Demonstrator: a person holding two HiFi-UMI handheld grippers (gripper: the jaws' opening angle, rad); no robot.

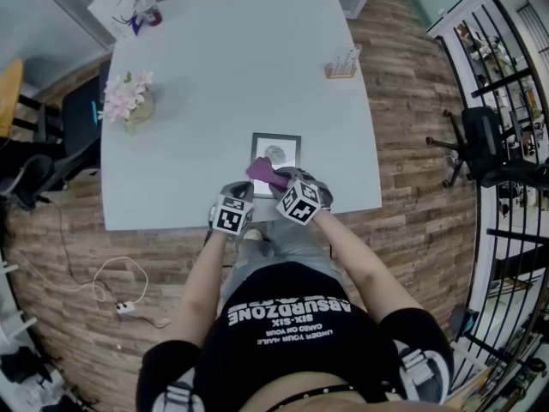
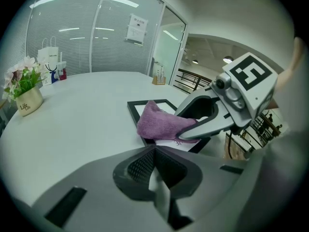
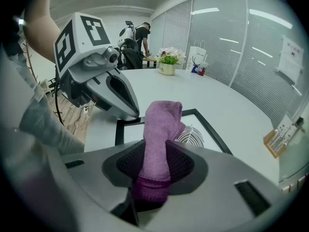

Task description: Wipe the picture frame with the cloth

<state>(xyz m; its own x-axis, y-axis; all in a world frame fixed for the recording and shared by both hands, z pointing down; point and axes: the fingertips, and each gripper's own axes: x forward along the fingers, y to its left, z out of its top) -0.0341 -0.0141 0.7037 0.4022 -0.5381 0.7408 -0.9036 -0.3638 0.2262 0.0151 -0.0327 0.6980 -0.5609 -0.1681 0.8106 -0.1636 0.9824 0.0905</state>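
The pale desk point(image 1: 223, 84) has open surface across its middle, with a flower pot point(image 1: 129, 101) at its left edge and a small holder point(image 1: 341, 63) near its right edge. The picture frame point(image 1: 276, 148) lies flat by the near edge. The right gripper point(image 1: 287, 187) is clamped on the purple cloth point(image 1: 268, 175), which rests on the frame's near part. The left gripper point(image 1: 236, 194), jaws together with nothing between them, is just left of the frame.

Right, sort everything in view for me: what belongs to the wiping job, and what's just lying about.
Job: cloth; frame; right gripper, shut on the cloth.
Lying about: flowers; bag; small stand.
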